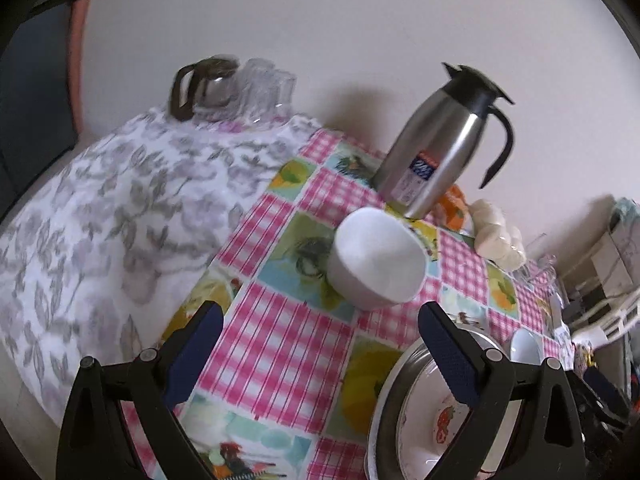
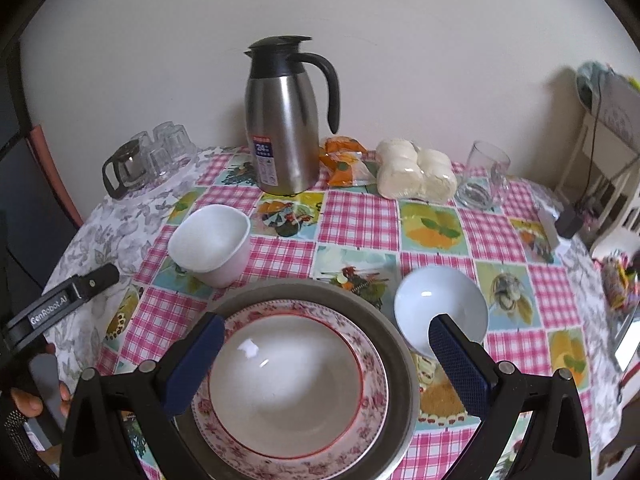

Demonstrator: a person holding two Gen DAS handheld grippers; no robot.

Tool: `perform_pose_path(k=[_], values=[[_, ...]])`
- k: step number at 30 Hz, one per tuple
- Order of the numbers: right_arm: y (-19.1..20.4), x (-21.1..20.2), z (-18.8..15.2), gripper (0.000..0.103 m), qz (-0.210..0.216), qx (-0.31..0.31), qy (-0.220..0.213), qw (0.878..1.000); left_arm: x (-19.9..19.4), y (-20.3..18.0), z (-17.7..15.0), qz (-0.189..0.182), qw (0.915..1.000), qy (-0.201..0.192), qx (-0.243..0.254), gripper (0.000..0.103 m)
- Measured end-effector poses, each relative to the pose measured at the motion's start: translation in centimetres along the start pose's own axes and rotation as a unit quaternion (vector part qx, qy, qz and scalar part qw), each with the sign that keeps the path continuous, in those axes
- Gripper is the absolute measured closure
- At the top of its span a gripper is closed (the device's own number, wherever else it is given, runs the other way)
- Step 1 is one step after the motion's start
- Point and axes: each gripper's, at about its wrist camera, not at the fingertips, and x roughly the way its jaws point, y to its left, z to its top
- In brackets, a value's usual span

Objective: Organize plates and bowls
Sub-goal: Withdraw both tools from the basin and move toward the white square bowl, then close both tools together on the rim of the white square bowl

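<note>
Both the left gripper (image 1: pixel 320 344) and the right gripper (image 2: pixel 326 354) hang with fingers spread apart and empty. The square white bowl (image 2: pixel 210 242) stands alone near the steel thermos jug (image 2: pixel 282 120), apart from the stack: a floral plate (image 2: pixel 290 390) in a metal dish (image 2: pixel 396 344), with a small pale bowl (image 2: pixel 440 306) beside it. The left gripper seems best placed to pinch the square bowl's near wall, one finger inside, and lift level.

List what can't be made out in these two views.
- Floral plate, right wrist view: near rim cut off by the frame edge and the gripper fingers.
- Metal tray, left wrist view: mostly hidden behind the left gripper.
- Flask label: print blurred in both views.
- Clear glasses, left wrist view: blurred, count unclear.
- Clutter at right edge, right wrist view: too small and distorted.
</note>
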Motion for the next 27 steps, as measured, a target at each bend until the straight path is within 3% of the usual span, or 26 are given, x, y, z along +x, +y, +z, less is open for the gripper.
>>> perform_pose_path(k=[10,16,21,27], values=[[3.4,1.1,2.2,0.0,-0.004,-0.026,0.009,1.0,-0.6,-1.1,3.8,0.0,0.9972,-0.01,0.074,0.005],[5.8,2.3,4.0,0.0,0.011,-0.034,0.019,0.999,1.5,-0.8,5.3,0.0,0.9939,0.034,0.105,0.005],[7.4,3.9,5.5,0.0,0.02,-0.032,0.035,0.999,4.5,0.8,5.7,-0.012,0.9921,0.094,0.083,0.005],[8.3,6.4,6.3,0.0,0.021,-0.02,0.061,0.998,6.6,2.1,5.5,-0.031,0.9916,0.113,0.055,0.006]])
